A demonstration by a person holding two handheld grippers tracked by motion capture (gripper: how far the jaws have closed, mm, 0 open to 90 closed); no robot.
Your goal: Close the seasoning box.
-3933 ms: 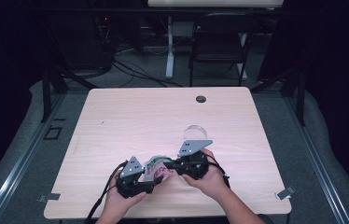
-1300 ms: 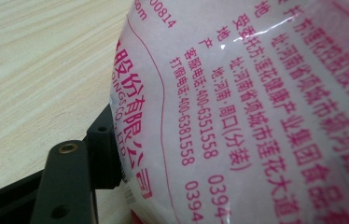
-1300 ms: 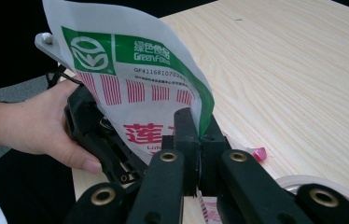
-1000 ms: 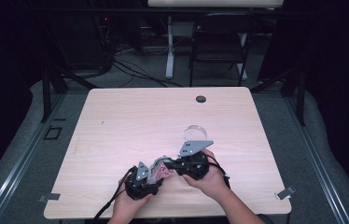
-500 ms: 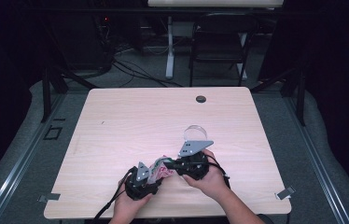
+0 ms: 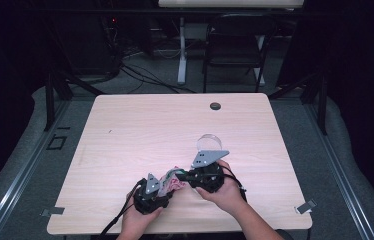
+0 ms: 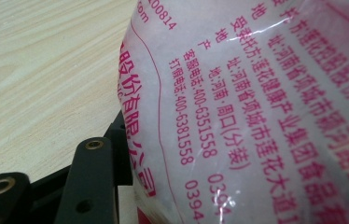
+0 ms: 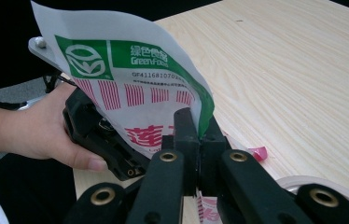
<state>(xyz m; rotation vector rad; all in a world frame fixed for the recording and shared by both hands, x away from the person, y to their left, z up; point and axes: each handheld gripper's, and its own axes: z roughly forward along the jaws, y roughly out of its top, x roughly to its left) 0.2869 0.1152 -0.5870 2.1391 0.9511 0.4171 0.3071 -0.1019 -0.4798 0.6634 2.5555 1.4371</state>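
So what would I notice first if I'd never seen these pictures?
Probably the crinkly white packet with pink writing, pinched between both tools near the table's front edge. The right tool is shut on its green-printed end, and the left tool holds its other end.

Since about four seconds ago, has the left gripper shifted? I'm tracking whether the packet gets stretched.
Yes. In the high view the left gripper has slid right along the table's near edge, closing toward the right gripper and the packet.
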